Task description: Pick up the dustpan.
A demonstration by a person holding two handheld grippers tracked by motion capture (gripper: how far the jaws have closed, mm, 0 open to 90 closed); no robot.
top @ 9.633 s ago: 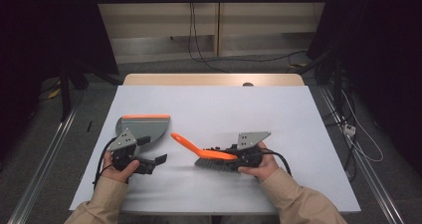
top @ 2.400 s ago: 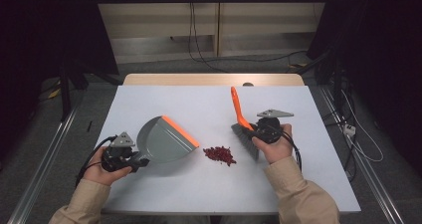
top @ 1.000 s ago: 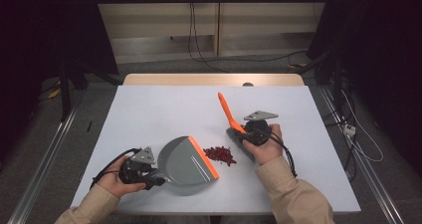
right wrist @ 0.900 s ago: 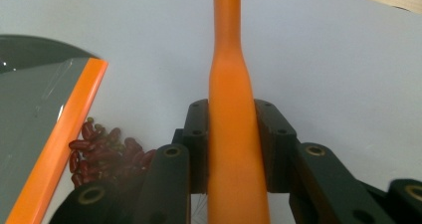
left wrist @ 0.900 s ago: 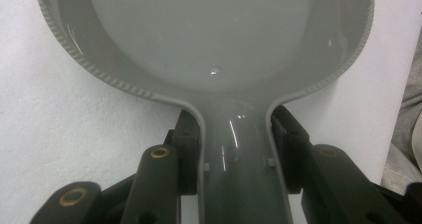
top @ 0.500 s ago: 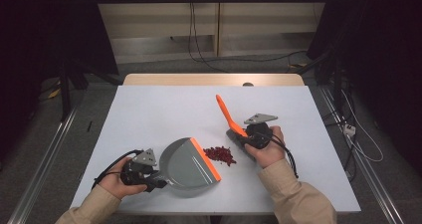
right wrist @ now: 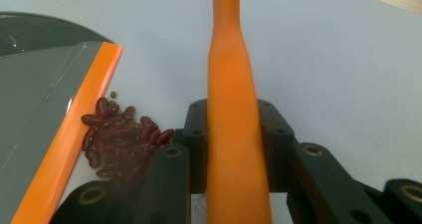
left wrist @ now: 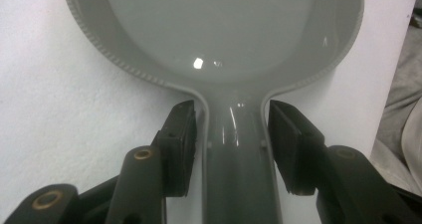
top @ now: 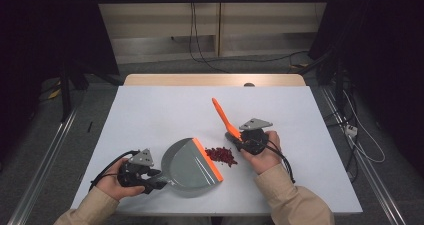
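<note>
a person at a white counter [top: 150,110] readies a sweep: the right tongs [top: 239,141] clamp the orange brush [top: 223,117] handle, its head down beside a pile of red beans [top: 222,156]. the beans lie against the orange lip of the grey dustpan [top: 189,165]. the left tongs [left wrist: 231,142], jaws just easing apart, flank the pan's handle with small gaps. next, judging by this, they must re-grip while the brush pushes the beans in.
</note>
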